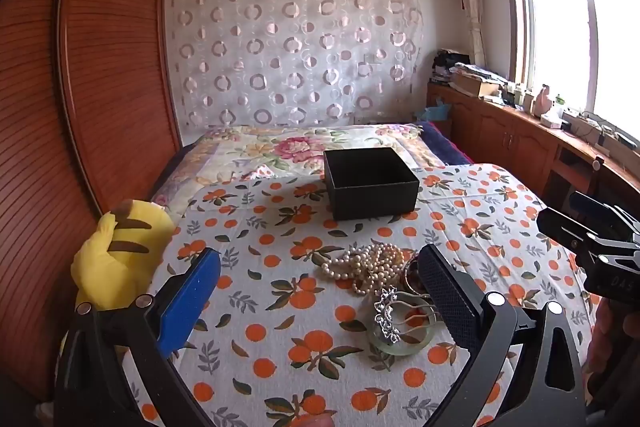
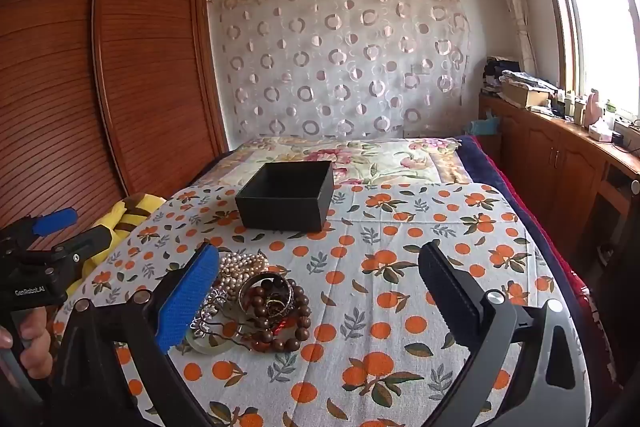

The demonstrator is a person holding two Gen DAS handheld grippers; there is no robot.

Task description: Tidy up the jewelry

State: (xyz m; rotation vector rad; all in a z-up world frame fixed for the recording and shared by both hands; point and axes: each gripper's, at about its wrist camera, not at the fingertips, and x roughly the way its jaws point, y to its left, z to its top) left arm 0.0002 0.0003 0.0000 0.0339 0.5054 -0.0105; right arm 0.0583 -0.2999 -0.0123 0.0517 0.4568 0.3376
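We hold left hand-held gripper (image 1: 320, 291) and right hand-held gripper (image 2: 320, 287) wide, empty, above jumbled jewelry pile of pearls, beads, bangles (image 2: 256, 303); open black square cardboard box (image 1: 370, 183) beyond.

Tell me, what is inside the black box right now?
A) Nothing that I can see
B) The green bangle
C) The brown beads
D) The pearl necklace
A: the black box stands open and looks bare inside, though its floor is partly hidden, while the pearl necklace, green bangle and brown beads all lie in a heap on the orange-print cloth in front of it.
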